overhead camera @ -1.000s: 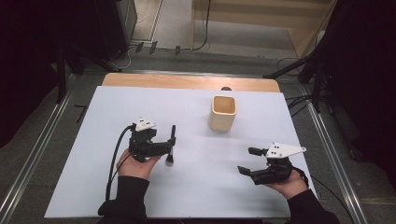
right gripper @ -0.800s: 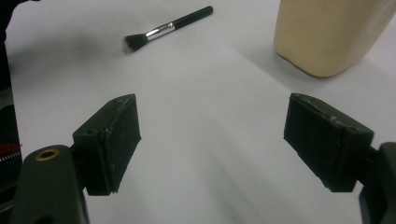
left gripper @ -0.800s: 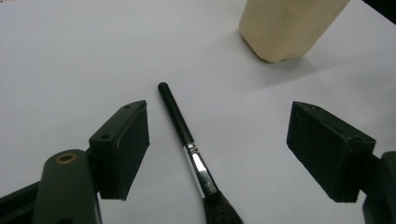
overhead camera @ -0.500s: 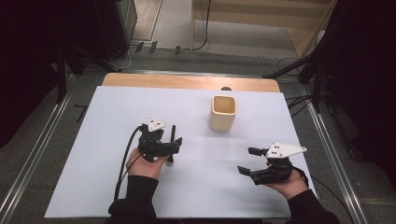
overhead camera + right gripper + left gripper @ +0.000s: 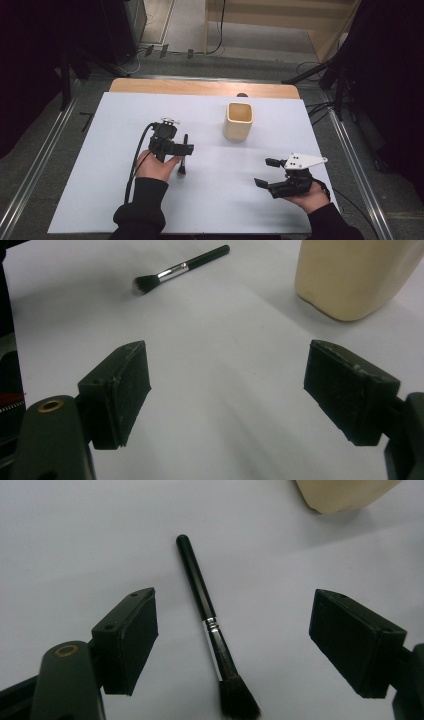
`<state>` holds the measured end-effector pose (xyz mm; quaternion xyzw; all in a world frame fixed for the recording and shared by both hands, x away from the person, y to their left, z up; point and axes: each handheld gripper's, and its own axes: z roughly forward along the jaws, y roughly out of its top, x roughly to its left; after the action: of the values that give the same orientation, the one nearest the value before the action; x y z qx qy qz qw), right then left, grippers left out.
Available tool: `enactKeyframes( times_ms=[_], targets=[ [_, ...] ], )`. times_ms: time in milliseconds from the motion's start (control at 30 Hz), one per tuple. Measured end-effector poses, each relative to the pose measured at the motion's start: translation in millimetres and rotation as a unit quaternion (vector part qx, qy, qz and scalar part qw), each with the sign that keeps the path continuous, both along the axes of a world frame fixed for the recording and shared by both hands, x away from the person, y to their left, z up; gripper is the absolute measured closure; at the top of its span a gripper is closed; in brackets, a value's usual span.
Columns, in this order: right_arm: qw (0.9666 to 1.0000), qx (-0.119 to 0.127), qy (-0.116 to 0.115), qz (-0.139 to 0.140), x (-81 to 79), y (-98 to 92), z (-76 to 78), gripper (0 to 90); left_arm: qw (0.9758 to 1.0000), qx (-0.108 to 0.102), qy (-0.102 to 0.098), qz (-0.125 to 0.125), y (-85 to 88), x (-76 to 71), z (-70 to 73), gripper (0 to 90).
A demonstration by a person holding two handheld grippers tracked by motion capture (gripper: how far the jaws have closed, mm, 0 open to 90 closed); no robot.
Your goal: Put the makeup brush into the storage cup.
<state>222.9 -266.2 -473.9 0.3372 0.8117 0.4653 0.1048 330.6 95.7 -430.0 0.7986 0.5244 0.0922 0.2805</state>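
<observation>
From above, your left gripper (image 5: pixel 181 150) hovered over the slim black makeup brush with a silver ferrule (image 5: pixel 184 154), left of the cream square cup (image 5: pixel 239 121).

Its own view showed spread jaws straddling the brush (image 5: pixel 210 625): probably light, stiff, slippery; pinch mid-handle.

Your right gripper (image 5: pixel 225 395) gaped, empty.

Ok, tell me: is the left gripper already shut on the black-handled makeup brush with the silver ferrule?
No: in the left gripper view the left gripper stands wide open, and the black-handled makeup brush lies flat on the white table between its jaws, untouched.
</observation>
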Motion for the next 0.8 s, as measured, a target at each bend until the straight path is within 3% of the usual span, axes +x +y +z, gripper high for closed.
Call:
enactKeyframes(
  times_ms=[100,333,567,700,800],
  targets=[
    [1.0000,0.000,0.001,0.001,0.1,0.3,-0.3,19.3,0.9999,0.006,0.008,0.008,-1.4,3.4,0.5,19.7],
    [1.0000,-0.003,0.001,0.001,0.3,0.1,-0.6,19.3,0.9974,0.055,0.047,0.004,-9.9,16.7,2.6,22.1],
    [1.0000,-0.004,0.003,0.002,0.5,-0.3,-1.0,19.3,0.9959,0.061,0.065,0.014,-14.4,31.3,6.1,22.7],
    [1.0000,-0.004,0.004,0.002,0.5,-0.3,-1.2,19.3,0.9931,0.082,0.084,0.003,-18.1,36.0,3.6,27.3],
    [1.0000,-0.005,0.004,0.002,0.2,-0.4,-1.0,19.3,0.9916,0.084,0.098,0.007,-19.5,41.1,1.8,26.4]
  ],
)
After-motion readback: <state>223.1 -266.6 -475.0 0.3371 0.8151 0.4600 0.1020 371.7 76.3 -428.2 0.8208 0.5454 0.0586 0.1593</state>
